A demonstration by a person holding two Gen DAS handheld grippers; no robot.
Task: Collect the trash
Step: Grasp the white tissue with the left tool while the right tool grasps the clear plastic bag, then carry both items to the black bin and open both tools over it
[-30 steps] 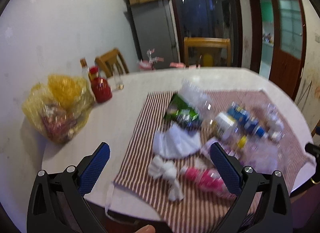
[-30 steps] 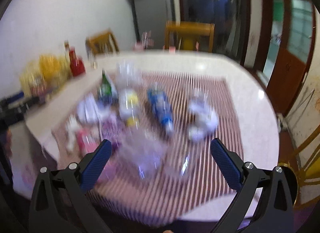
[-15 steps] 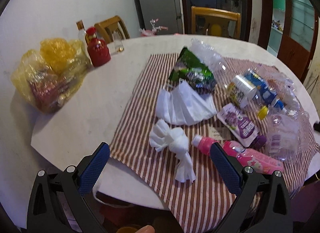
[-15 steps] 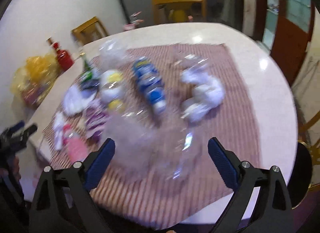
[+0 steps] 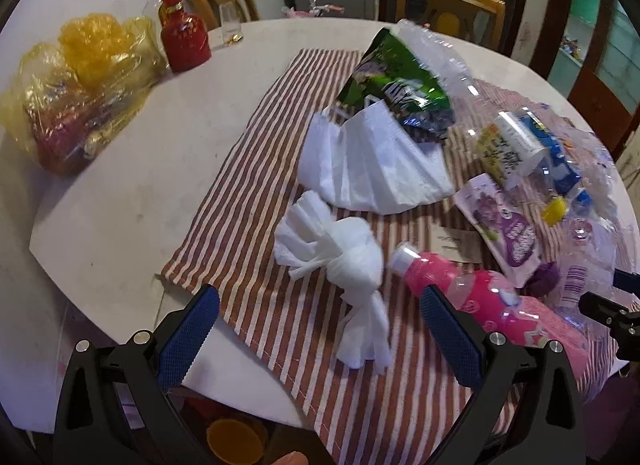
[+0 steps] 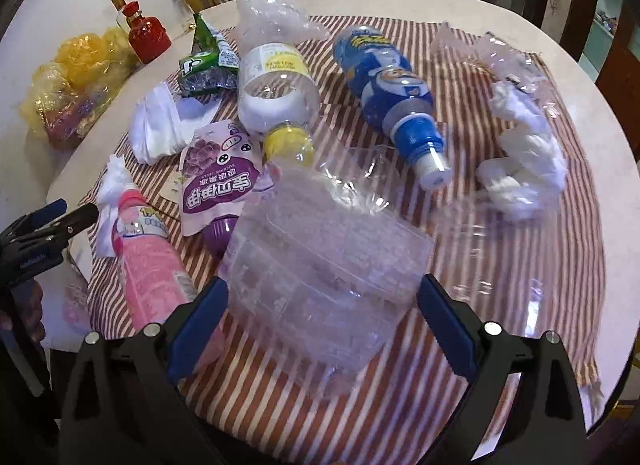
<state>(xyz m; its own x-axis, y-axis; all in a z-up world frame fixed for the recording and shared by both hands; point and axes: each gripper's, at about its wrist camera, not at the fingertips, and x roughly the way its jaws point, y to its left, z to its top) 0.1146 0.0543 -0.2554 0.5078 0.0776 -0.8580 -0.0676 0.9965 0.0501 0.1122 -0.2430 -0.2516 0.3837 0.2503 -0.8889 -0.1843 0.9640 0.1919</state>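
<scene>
Trash lies spread over a red-and-white striped cloth (image 6: 500, 285) on a round white table (image 5: 132, 169).

Right wrist view: a clear plastic container (image 6: 320, 265) sits at lower centre, between the two blue pads of the right gripper (image 6: 322, 315). Jaws wide apart; contact with the container cannot be told. Left of it lies a pink bottle (image 6: 148, 249), with a purple pouch (image 6: 218, 181) just above. At centre, a clear bottle with yellow cap (image 6: 276, 93); to its right, a blue bottle (image 6: 390, 89), cap toward lower right. A green snack wrapper (image 6: 206, 61) sits at upper left and crumpled white tissue (image 6: 524, 165) at right, in clear film.

Left wrist view: a knotted white tissue (image 5: 344, 261) lies at centre, just above the gap of the left gripper (image 5: 318, 325). Jaws wide apart, holding nothing. A folded white napkin (image 5: 372, 165) lies above it, its upper edge overlapping the green wrapper (image 5: 396, 85). The pink bottle (image 5: 480, 305) is at lower right.

Off the cloth, at upper left: a yellow plastic bag (image 5: 80, 85) and a red bottle (image 5: 184, 37). Wooden chairs (image 5: 448, 13) stand behind the table.
</scene>
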